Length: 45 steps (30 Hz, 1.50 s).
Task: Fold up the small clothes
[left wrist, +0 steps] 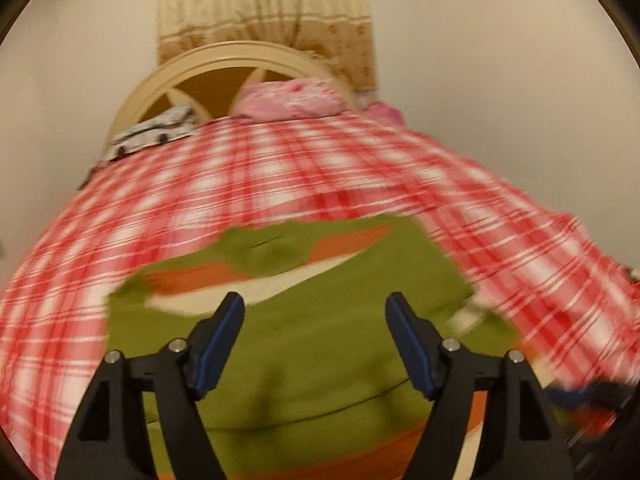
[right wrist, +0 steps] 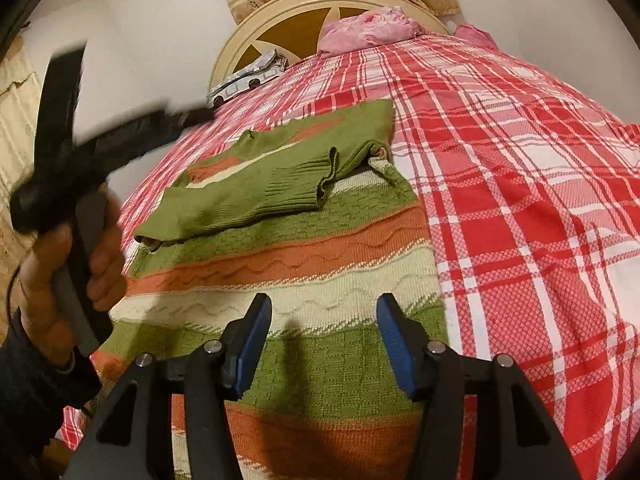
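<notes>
A small knitted sweater (right wrist: 288, 248), striped in green, orange and cream, lies flat on a bed covered by a red and white checked sheet (right wrist: 520, 184). Both green sleeves (right wrist: 256, 188) are folded in across its upper half, one cuff lying over the other near the middle, while the striped lower body spreads toward the camera. In the right wrist view the right gripper (right wrist: 323, 340) hovers just above the sweater's bottom hem with its blue-padded jaws spread wide and nothing between them. At the left edge of that view a hand (right wrist: 76, 264) grips the handle of the left gripper (right wrist: 120, 136), which is raised above the sweater's left side and blurred, so its jaws cannot be read there. The left wrist view settles it: the left gripper (left wrist: 315, 332) is likewise wide open and holds nothing, hanging over the green part of the sweater (left wrist: 320, 320); the whole view is smeared. Beyond the sweater, at the head of the bed, a pink pillow (right wrist: 372, 28) leans against a cream arched headboard (right wrist: 280, 16), with a pale patterned cloth (right wrist: 250, 76) lying beside it. Behind the headboard hangs a beige curtain (left wrist: 264, 12) against a white wall (left wrist: 500, 60).
</notes>
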Available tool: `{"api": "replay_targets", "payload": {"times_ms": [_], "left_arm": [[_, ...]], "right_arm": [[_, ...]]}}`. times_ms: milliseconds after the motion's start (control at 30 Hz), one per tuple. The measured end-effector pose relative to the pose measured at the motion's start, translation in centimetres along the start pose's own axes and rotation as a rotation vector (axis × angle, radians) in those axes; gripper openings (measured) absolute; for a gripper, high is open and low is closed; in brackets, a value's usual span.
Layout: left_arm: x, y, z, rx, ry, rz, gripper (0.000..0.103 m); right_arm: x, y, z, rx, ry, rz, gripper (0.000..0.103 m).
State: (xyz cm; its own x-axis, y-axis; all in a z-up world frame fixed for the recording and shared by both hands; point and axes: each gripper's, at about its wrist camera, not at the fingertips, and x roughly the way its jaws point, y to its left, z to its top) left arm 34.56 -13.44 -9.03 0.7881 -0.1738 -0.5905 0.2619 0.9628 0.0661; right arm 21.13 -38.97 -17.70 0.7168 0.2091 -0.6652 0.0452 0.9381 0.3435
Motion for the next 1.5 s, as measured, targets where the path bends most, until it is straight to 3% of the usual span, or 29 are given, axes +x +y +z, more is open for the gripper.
{"api": "replay_targets", "payload": {"times_ms": [233, 467, 600, 633, 667, 700, 800, 1000, 1133, 1333, 1500], "left_arm": [[0.0, 8.0, -3.5, -0.109, 0.044, 0.141, 0.077], [1.0, 13.5, -5.5, -0.209, 0.071, 0.23, 0.077], [1.8, 15.2, -6.5, -0.251, 0.095, 0.245, 0.077], [2.0, 15.4, -6.7, -0.261, 0.101, 0.244, 0.077], [2.1, 15.5, -6.8, -0.267, 0.105, 0.241, 0.077], [2.3, 15.6, -6.9, -0.271, 0.109, 0.235, 0.077], [2.8, 15.7, -7.0, -0.271, 0.117, 0.231, 0.077], [3.2, 16.0, -7.1, -0.277, 0.137, 0.227, 0.077], [3.1, 16.0, -7.1, -0.273, 0.133, 0.23, 0.077], [3.1, 15.9, -6.7, -0.261, 0.13, 0.235, 0.077], [4.5, 15.4, -6.0, -0.205, 0.158, 0.248, 0.081]], "right_arm": [[0.3, 1.3, 4.4, -0.024, -0.009, 0.01, 0.056], [5.9, 1.2, 9.2, 0.084, 0.052, 0.082, 0.056], [9.5, 1.0, 9.7, 0.13, 0.111, 0.055, 0.055], [10.2, 0.8, 9.6, 0.143, 0.128, 0.05, 0.04], [10.8, 1.0, 9.5, 0.139, 0.139, 0.041, 0.012], [11.0, 1.4, 9.5, 0.119, 0.144, 0.03, 0.007], [10.8, 2.5, 9.7, 0.053, 0.133, 0.008, 0.006], [7.1, 4.4, 12.5, -0.091, 0.0, -0.069, 0.005], [6.0, 4.1, 14.3, -0.131, -0.036, -0.136, 0.005], [8.6, 0.9, 13.9, -0.091, 0.018, -0.212, 0.005], [10.7, -1.6, 12.7, -0.057, 0.076, -0.207, 0.005]]}}
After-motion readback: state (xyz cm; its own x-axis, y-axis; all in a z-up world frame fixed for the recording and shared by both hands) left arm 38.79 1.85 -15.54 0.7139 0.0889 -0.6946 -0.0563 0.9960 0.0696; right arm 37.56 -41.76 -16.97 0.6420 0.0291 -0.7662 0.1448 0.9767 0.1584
